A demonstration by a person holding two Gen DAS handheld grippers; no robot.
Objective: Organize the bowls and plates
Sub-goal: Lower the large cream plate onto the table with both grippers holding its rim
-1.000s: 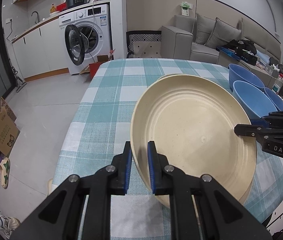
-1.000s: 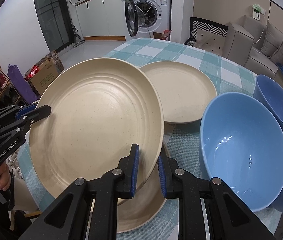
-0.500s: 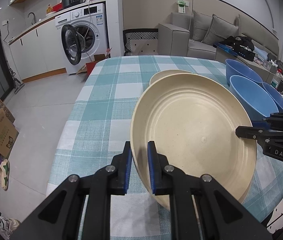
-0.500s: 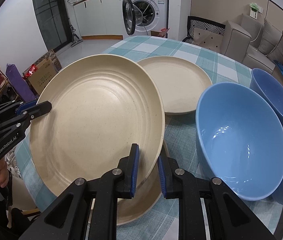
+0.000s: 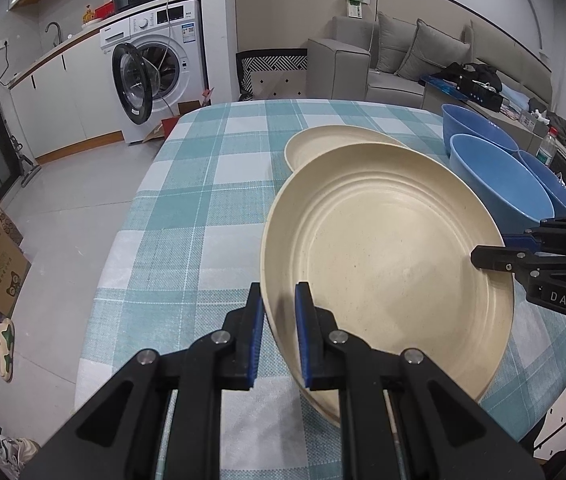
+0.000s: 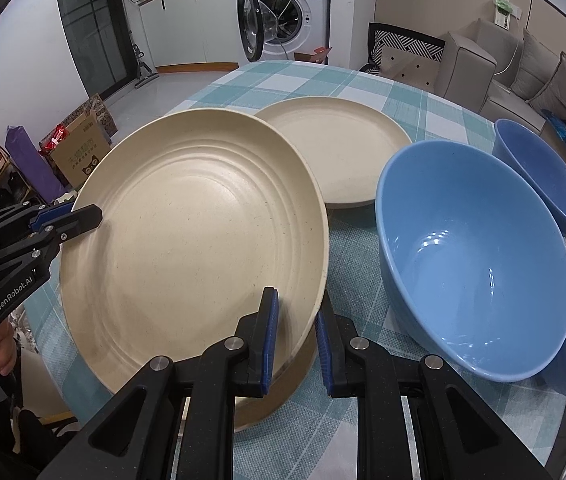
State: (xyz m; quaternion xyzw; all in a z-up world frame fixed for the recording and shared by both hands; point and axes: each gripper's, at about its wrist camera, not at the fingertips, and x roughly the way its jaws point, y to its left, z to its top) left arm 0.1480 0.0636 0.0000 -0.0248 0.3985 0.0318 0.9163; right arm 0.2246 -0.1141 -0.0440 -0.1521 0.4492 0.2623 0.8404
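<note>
On left wrist view, my left gripper [image 5: 278, 336] clamped the plate [image 5: 387, 256] rim, plate tilted above the table [image 5: 187, 224]. On right wrist view, my right gripper [image 6: 295, 340] pinched the opposite rim, another plate [image 6: 339, 148] behind, bowl [image 6: 471, 244] beside.

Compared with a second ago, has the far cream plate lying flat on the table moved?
No. The far plate lies on the same checks of the tablecloth, its near edge beside the big blue bowl as before.

bare tablecloth [image 5: 203, 200] left, blue bowls [image 6: 475, 264] crowding right side
</note>
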